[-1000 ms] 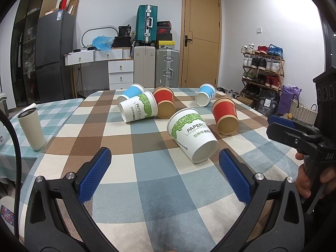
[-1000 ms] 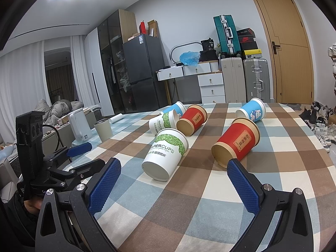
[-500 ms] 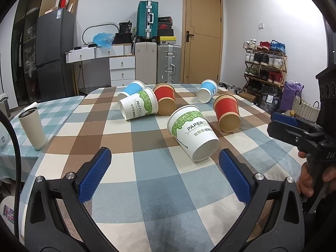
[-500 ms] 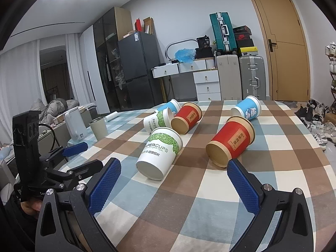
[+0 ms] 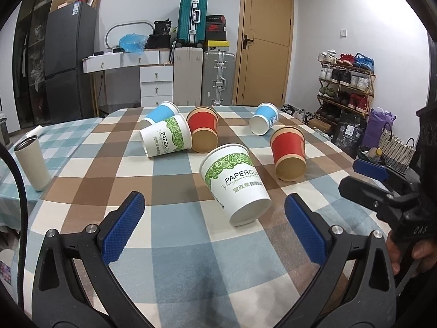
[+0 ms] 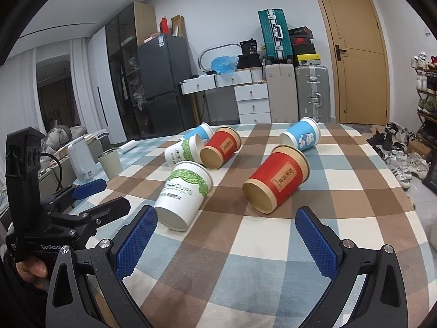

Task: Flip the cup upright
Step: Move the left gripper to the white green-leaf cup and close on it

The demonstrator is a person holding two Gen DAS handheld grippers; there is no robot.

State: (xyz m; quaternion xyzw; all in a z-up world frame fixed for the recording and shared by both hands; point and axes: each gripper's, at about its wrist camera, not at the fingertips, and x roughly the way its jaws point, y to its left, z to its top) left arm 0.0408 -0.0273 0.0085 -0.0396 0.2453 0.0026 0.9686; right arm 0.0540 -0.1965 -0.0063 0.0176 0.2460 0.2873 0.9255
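Several paper cups lie on their sides on a checked tablecloth (image 5: 174, 246). The nearest is a white and green cup (image 5: 235, 183), also in the right wrist view (image 6: 185, 194). A red cup (image 5: 289, 153) lies right of it, closest to my right gripper (image 6: 275, 176). Farther back lie another white and green cup (image 5: 166, 136), a red cup (image 5: 203, 131) and two blue cups (image 5: 159, 112) (image 5: 264, 121). My left gripper (image 5: 214, 232) is open and empty, just short of the nearest white cup. My right gripper (image 6: 226, 240) is open and empty, short of the red cup.
A grey tumbler (image 5: 32, 162) stands upright at the table's left. A white kettle (image 6: 80, 161) stands beyond it. Suitcases, drawers, a fridge and a door line the far wall. A shoe rack (image 5: 344, 82) is at the right.
Both grippers have crept forward toward the cups, which look slightly larger. The cups have not moved. Both grippers stay open.
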